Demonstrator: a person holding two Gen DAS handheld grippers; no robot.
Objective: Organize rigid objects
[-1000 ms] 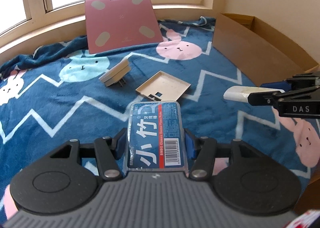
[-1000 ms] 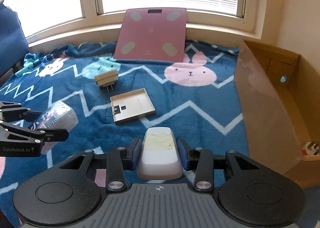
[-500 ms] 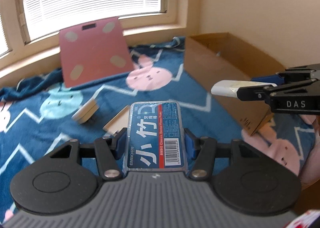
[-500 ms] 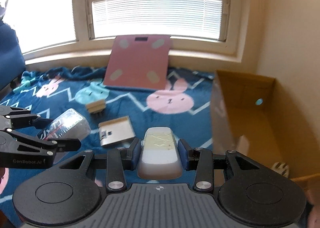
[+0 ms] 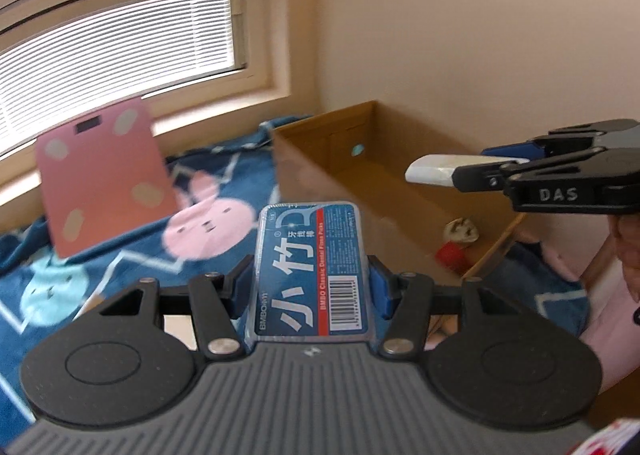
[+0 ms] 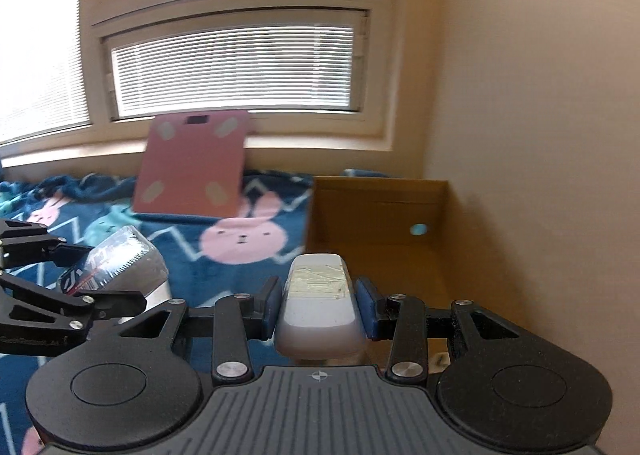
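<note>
Left gripper (image 5: pixel 310 287): clamped on a floss pick box (image 5: pixel 310 267), pads squeezing both long sides, partly closed. The blue label faces up at the camera, barcode on the right edge.
Right gripper (image 6: pixel 318 305): also partly closed, pinching a small white plastic piece (image 6: pixel 318 307) with a yellowish patch on top. It pokes forward out of the fingers.
Landmark: the open cardboard box (image 5: pixel 400 191) in the corner against the beige wall, so everything else is placed off that.
Floss pick box vs box: held up in the air just left of the cardboard box's near-left wall, not inside it.
White piece vs box: in the left wrist view it hangs over the cardboard box's right side, above the opening; the right wrist view has it lined up with the box's near edge.
Inside the box: something small and red (image 5: pixel 450 257) plus a pale lump (image 5: pixel 462 231) at the near end, can't tell what they are. Also a little light blue dot (image 5: pixel 356 150) on the far inner wall.
Pink bathroom scale (image 5: pixel 104 179): well left of the box, tilted up and leaning on the window ledge.
Bunny blanket (image 5: pixel 208 231): blue with zigzags, spread left of the box and under the scale.
Person: a bit of hand (image 5: pixel 630 243) shows behind the right gripper at the right edge of the left view.
</note>
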